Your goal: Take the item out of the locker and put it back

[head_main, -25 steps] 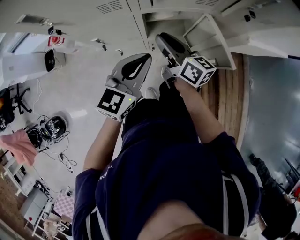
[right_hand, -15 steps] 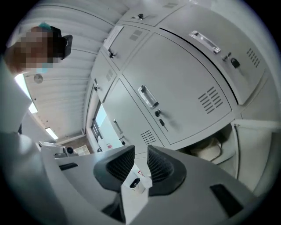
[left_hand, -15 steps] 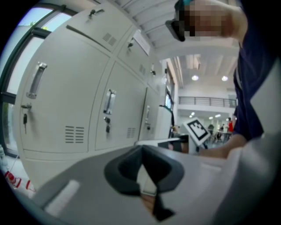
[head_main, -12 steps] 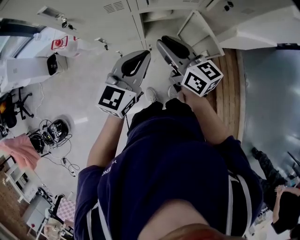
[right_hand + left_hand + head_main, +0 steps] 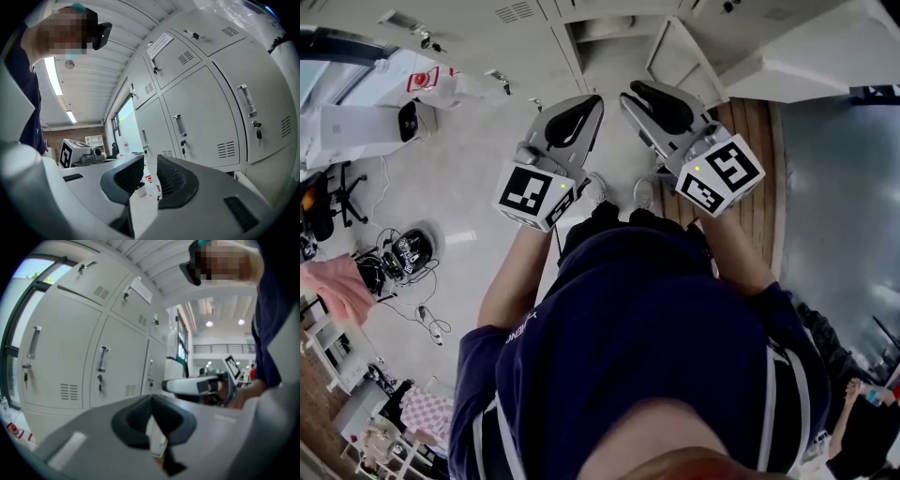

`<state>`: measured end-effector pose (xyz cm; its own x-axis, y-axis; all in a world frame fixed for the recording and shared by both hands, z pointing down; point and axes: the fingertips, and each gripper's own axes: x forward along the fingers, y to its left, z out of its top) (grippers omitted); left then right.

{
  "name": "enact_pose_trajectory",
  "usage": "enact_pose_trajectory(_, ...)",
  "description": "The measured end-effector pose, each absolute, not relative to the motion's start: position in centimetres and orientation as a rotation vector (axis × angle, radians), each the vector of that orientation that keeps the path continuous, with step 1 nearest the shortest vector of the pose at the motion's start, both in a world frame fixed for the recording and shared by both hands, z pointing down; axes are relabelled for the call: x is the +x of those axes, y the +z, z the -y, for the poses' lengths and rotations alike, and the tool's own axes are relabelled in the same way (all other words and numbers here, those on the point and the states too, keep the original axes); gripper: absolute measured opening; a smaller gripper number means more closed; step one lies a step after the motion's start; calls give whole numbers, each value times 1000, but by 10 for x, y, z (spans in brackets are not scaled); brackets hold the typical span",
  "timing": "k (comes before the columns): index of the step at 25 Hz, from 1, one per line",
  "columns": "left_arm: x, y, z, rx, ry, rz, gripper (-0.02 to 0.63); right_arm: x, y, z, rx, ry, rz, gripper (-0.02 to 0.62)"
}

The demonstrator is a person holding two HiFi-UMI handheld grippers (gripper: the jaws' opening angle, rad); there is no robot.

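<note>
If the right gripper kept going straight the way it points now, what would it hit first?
Likely nothing close. Ahead of the right gripper, jaws parted, the line runs over pale floor, with the closed lockers off to its right; a small white red-marked thing sits far ahead. Depth is unclear.

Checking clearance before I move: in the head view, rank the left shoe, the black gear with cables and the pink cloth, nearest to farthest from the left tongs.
1. Left shoe, just below the left tongs.
2. Black gear with cables, on the floor, left.
3. Pink cloth, far left edge.
</note>
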<state>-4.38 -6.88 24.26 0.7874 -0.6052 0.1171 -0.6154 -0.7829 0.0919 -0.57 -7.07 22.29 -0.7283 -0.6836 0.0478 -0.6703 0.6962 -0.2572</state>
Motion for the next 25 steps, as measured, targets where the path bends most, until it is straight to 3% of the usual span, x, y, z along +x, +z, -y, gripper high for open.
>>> enact_pose_trajectory(25,2,235,41,2826,121,1083,3,43,223,43,-1050,-395,-2896,18)
